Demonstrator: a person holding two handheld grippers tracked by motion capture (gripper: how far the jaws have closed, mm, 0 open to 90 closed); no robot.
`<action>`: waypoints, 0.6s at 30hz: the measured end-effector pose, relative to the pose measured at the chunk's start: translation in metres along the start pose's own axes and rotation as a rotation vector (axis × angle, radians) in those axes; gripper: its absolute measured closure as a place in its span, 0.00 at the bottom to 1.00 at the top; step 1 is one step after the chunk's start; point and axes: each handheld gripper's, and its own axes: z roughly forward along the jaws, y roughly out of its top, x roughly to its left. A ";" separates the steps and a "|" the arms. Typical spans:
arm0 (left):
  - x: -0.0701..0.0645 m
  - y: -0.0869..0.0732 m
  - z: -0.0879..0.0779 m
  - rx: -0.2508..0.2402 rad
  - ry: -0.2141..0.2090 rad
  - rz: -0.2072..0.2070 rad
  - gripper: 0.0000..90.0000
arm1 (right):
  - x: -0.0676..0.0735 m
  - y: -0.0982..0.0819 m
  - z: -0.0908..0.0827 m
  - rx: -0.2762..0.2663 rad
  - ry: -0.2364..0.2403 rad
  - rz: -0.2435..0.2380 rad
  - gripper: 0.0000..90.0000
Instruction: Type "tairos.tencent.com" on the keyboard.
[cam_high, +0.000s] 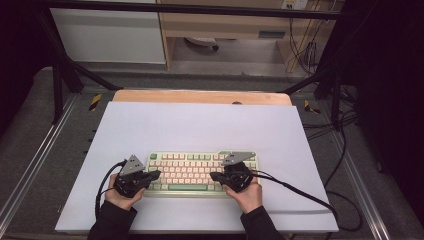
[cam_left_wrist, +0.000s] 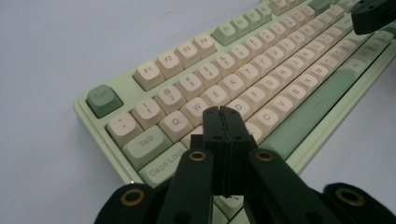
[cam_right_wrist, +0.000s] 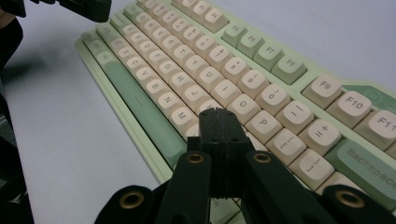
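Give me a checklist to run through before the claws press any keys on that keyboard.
1. Left claw shut, jaws together: ok.
2. Right claw shut, jaws together: ok.
3. Left claw over the left end of the keyboard, near the A and S keys: ok.
4. Right claw over the right end, near the L key: ok.
5. Keyboard flat on the white board, all of it on the board: ok.
6. Claw tips touching a key: cannot tell.
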 end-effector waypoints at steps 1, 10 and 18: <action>-0.001 0.001 0.001 0.001 -0.002 0.002 1.00 | -0.001 -0.001 -0.001 -0.001 -0.002 -0.001 1.00; -0.008 0.005 0.006 0.007 -0.018 0.015 1.00 | -0.005 -0.007 -0.008 -0.005 -0.010 0.008 1.00; -0.017 0.007 0.014 0.020 -0.034 0.031 1.00 | -0.008 -0.014 -0.017 -0.013 -0.019 0.012 1.00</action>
